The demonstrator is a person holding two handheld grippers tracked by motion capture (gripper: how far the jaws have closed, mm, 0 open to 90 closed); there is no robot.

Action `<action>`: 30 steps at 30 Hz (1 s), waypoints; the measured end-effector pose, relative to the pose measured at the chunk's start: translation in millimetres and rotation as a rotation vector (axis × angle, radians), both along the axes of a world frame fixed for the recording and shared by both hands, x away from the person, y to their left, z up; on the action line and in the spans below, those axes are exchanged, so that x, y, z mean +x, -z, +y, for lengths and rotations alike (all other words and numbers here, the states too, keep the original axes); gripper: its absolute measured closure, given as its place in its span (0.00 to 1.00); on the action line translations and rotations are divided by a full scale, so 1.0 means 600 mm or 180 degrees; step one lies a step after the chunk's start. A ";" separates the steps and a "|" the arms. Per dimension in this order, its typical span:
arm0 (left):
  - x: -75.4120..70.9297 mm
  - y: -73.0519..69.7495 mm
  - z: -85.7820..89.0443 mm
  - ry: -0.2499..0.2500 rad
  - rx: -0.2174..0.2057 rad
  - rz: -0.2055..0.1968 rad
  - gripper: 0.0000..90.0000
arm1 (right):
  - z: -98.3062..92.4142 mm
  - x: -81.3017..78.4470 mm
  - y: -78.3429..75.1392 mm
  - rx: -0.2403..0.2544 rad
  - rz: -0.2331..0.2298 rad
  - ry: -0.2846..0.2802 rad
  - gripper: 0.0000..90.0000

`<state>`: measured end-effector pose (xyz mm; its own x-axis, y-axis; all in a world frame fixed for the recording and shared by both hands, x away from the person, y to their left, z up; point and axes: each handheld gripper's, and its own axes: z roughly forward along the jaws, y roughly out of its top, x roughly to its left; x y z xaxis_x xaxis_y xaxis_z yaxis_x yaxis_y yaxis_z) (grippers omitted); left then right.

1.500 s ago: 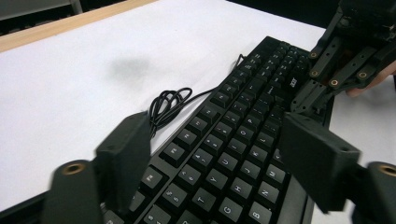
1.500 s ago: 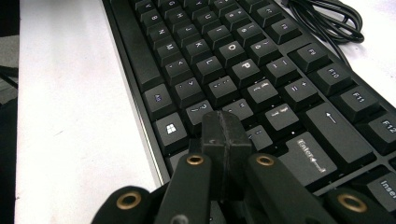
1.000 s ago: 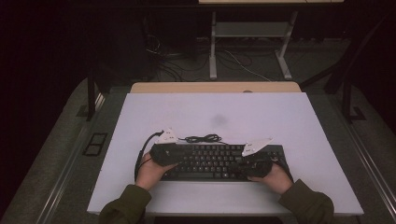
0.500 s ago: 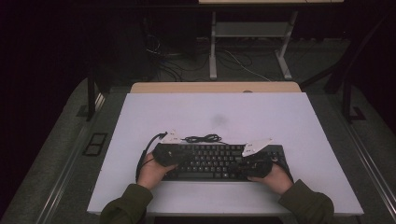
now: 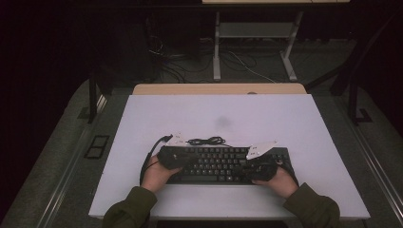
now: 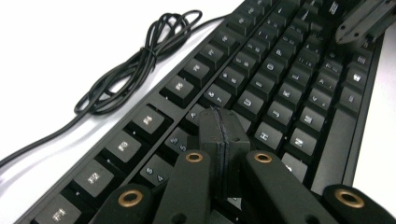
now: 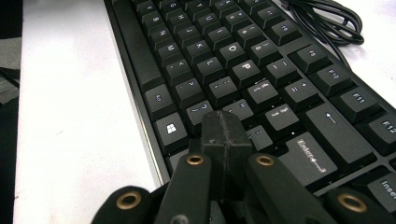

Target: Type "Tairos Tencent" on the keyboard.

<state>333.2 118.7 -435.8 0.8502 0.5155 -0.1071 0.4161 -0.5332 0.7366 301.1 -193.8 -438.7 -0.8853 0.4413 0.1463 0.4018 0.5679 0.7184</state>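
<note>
Hovering closed left gripper [image 6: 219, 122] over keyboard [image 6: 280, 79] keys

keyboard [image 6: 280, 93] ends cropped; far key legends blurred

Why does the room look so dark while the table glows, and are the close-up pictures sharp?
High view: the white table is lit, the floor behind lost in shadow. Left gripper view: near keyboard keys readable, far keys blurred, table glaring white. Right gripper view: middle keys sharp, cable soft.

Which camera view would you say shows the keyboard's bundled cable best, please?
The left gripper view: the bundled cable lies whole and sharp beside the keyboard. The high view shows it small; the right gripper view catches part at the top corner.
</note>
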 end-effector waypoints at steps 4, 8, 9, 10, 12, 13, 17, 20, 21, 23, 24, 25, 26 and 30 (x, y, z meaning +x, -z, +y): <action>-0.001 -0.002 -0.001 -0.0014 -0.0002 -0.0018 0.99 | 0.000 0.000 0.000 -0.0001 -0.0004 0.0001 0.99; -0.002 -0.007 0.001 -0.0035 -0.0080 -0.0015 0.99 | 0.000 0.000 0.000 0.0002 0.0003 0.0005 0.99; -0.002 -0.008 0.002 -0.0026 -0.0098 -0.0014 0.99 | 0.000 0.000 0.000 0.0002 0.0003 0.0005 0.99; -0.003 -0.009 0.003 -0.0027 -0.0115 -0.0012 0.99 | 0.000 0.000 0.000 0.0000 0.0004 0.0005 0.99; -0.005 -0.011 0.005 -0.0029 -0.0151 -0.0012 0.99 | 0.000 0.000 0.000 0.0002 0.0003 0.0003 0.99; -0.006 -0.013 0.006 -0.0037 -0.0175 -0.0009 0.99 | 0.000 0.000 0.000 0.0005 0.0003 0.0003 0.99; -0.013 -0.017 0.014 -0.0056 -0.0256 -0.0015 0.92 | -0.001 0.000 0.000 0.0011 0.0016 0.0009 0.99; -0.018 -0.019 0.021 -0.0084 -0.0316 -0.0024 0.83 | -0.001 0.000 0.000 0.0010 0.0012 0.0010 0.99; -0.021 -0.021 0.023 -0.0098 -0.0333 -0.0029 0.80 | -0.001 0.000 0.000 0.0008 0.0011 0.0010 0.99; -0.024 -0.024 0.027 -0.0099 -0.0366 -0.0041 0.72 | -0.001 0.000 0.000 0.0009 0.0012 0.0011 0.99; -0.026 -0.025 0.029 -0.0102 -0.0390 -0.0047 0.67 | -0.001 0.001 0.000 0.0017 0.0023 0.0014 0.99; -0.027 -0.026 0.032 -0.0117 -0.0412 -0.0053 0.64 | -0.001 0.001 0.000 0.0018 0.0032 0.0015 0.99; -0.027 -0.027 0.035 -0.0129 -0.0426 -0.0063 0.61 | -0.001 0.001 0.000 0.0022 0.0035 0.0014 0.99; -0.029 -0.029 0.044 -0.0186 -0.0471 -0.0101 0.53 | -0.001 0.001 0.000 0.0012 0.0021 0.0012 0.99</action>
